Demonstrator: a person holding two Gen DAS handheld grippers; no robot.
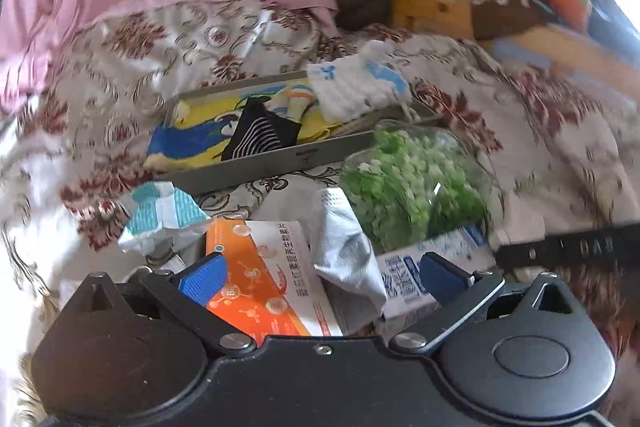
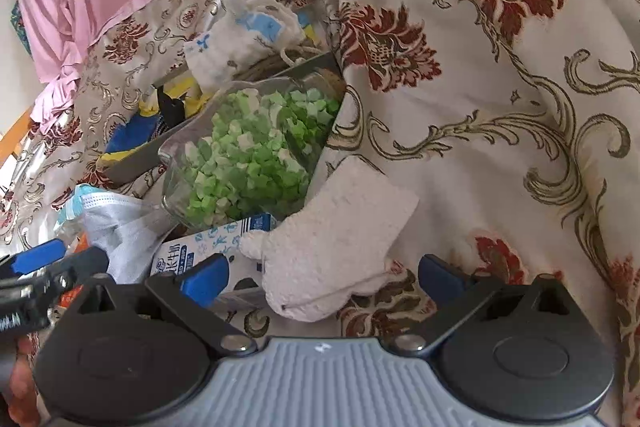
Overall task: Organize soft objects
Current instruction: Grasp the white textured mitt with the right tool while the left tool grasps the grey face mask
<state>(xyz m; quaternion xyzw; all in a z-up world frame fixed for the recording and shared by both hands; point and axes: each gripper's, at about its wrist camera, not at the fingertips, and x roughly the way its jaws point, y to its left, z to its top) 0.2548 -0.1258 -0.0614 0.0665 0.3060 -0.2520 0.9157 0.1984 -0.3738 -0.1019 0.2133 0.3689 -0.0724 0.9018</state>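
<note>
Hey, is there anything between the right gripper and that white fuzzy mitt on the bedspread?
Nothing visible. The white fuzzy mitt lies right ahead of the open right gripper, its lower end between the fingers. The milk carton sits beside it, not in front.

Left view motion-blurred; milk carton [image 2: 208, 247] partly hidden under white sock [image 2: 320, 247]; tray [image 1: 280, 159] contents overlap.

Soft daylight fills both fisheye views, blowing out to white glare at the left wrist view's upper right and lower left edges. That view is motion-smeared; the right wrist view stays sharper, bowed at its rim.
</note>
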